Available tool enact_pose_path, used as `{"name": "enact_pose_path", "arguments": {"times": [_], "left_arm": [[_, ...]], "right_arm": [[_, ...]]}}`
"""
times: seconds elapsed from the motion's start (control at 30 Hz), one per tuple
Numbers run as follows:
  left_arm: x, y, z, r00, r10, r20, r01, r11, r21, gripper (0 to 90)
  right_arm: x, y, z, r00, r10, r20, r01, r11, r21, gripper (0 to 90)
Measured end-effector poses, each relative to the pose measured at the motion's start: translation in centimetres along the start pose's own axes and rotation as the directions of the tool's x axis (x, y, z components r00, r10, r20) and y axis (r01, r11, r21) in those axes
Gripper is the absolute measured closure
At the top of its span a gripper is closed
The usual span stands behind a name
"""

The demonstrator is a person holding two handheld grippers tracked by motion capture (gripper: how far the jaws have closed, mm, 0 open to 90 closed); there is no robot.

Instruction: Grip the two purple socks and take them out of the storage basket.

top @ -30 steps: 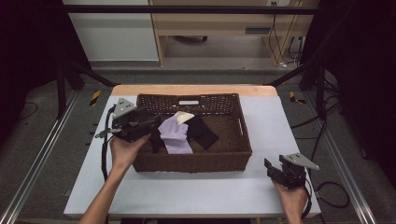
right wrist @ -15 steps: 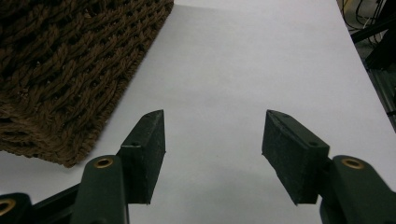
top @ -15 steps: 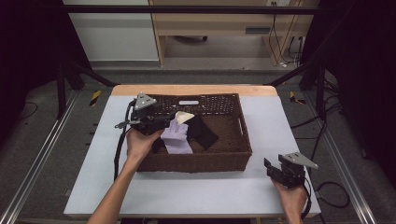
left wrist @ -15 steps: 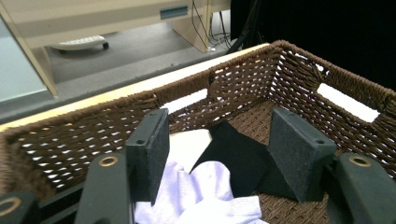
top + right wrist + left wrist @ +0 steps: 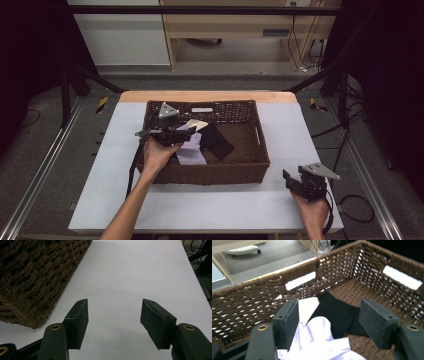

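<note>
Inside the basket [image 5: 260,150], near its left wall, the left tool [image 5: 329,320] hangs with jaws spread over a white cloth [image 5: 319,340]; a black cloth [image 5: 337,312] lies beside it. Right tool [image 5: 113,322], also spread, rests on bare desk [image 5: 130,277] beside the basket's corner.

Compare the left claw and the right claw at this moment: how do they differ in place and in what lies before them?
The left claw hangs inside the wicker basket, over the pale lilac cloth and black cloth; the right claw sits outside the basket, near the table's front right corner. White cloth lies between the left claw's jaws, bare white tabletop between the right claw's. Both are open and grip nothing.
</note>
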State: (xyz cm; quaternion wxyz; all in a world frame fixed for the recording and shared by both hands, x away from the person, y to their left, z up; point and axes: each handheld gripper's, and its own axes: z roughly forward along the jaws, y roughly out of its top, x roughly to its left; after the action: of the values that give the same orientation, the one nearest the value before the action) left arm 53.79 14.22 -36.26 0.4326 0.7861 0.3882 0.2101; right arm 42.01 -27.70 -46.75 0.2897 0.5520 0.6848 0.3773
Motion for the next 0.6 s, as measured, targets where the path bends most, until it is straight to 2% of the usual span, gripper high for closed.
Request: {"name": "enact_pose_path", "arguments": {"times": [0.23, 0.37, 0.43, 0.53, 0.6], "left_arm": [[-0.2, -0.4, 1.0, 0.9994, 0.027, 0.02, -0.028, 0.9979, 0.058, 30.1], [0.2, -0.4, 1.6, 0.9991, -0.002, 0.043, -0.002, 0.9956, 0.093, 30.0], [0.2, -0.3, 1.9, 0.999, -0.003, 0.044, -0.002, 0.9946, 0.103, 30.0], [0.0, -0.1, 2.6, 0.9986, 0.023, 0.047, -0.029, 0.9909, 0.132, 30.0], [-0.1, -0.4, 3.1, 0.9977, 0.047, 0.049, -0.054, 0.984, 0.17, 30.4]], "right_arm": [[0.0, 0.0, 0.1, 1.0, -0.005, -0.002, 0.005, 1.0, 0.007, 38.7], [0.1, 0.0, 0.2, 1.0, -0.003, -0.003, 0.003, 1.0, 0.01, 38.3], [0.1, 0.0, 0.2, 1.0, -0.004, -0.003, 0.004, 1.0, 0.01, 38.3], [0.1, 0.0, 0.2, 1.0, -0.003, -0.005, 0.003, 1.0, 0.015, 38.2], [0.1, -0.1, 0.2, 1.0, -0.005, -0.004, 0.005, 1.0, 0.013, 38.1]]}}
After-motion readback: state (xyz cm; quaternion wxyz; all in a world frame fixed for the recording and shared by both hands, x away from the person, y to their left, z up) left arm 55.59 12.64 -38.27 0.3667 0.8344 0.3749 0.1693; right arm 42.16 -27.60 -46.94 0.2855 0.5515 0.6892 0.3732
